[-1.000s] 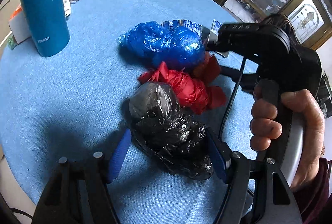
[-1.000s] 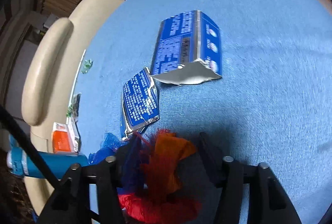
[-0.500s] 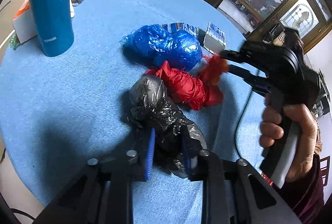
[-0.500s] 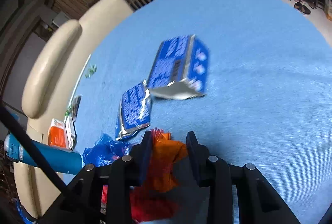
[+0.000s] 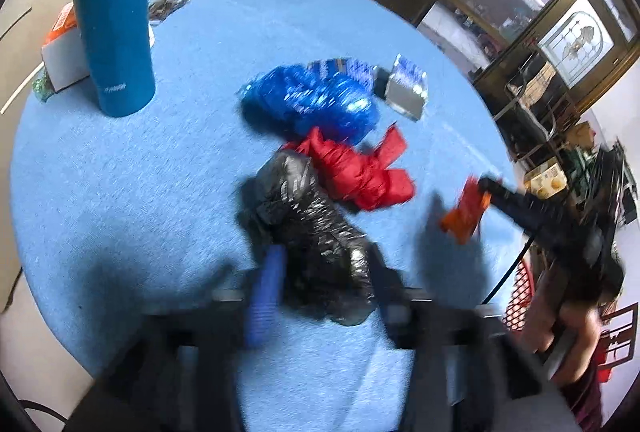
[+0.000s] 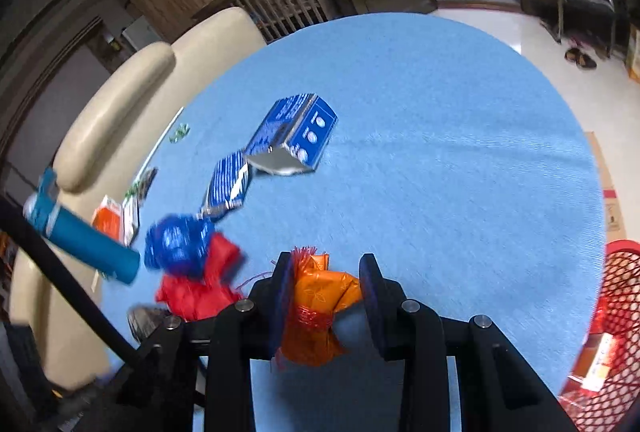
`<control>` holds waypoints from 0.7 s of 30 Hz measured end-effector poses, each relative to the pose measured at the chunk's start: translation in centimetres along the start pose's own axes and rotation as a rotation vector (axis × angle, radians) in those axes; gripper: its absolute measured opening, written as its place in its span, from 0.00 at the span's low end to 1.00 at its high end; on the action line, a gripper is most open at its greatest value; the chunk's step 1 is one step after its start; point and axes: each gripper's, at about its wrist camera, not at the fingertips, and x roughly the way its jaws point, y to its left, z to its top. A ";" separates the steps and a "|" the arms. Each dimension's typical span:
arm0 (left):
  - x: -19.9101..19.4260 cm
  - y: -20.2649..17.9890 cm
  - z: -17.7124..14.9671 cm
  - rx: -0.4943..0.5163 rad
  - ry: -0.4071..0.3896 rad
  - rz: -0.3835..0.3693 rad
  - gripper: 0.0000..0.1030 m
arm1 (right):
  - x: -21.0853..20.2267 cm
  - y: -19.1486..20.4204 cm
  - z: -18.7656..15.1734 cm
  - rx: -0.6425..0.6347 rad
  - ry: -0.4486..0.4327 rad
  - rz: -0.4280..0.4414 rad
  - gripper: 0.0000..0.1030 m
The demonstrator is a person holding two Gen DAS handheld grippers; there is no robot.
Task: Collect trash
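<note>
Between the pads of our right gripper (image 6: 325, 290): one orange wrapper (image 6: 320, 306), crumpled, clenched firmly, lifted clear of the table (image 6: 440, 151); half a second ago this same piece hung over the red bundle, and we now carry it out toward the table's right edge, where a red mesh basket (image 6: 616, 312) shows just past the rim. We judge that basket the likely bin, so this item counts as picked and in transit. Around the left gripper (image 5: 320, 284): one black plastic bag (image 5: 312, 232), knotted, resting on the cloth between the jaws; those jaws were clamped on it half a second ago and have just been opening, so the blue pad (image 5: 266, 296) stands beside the bag with a gap, and the grasp reads as released, though blur hides the right pad. This item is not yet collected. Farther out, still on the table: one red bag (image 5: 360, 171) touching the black one; one blue bag (image 5: 316, 101) behind it; two torn blue foil packets (image 6: 292, 135) toward the far side. Far left, not trash by our reckoning: one teal bottle (image 5: 116, 11), upright, with a small orange-and-white box (image 5: 60, 47) beside it.
</note>
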 end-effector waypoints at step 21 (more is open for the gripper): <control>1.5 -3.6 -1.1 0.098 -0.029 0.130 0.34 | -5.9 -1.1 -5.2 -0.164 -0.107 0.022 0.35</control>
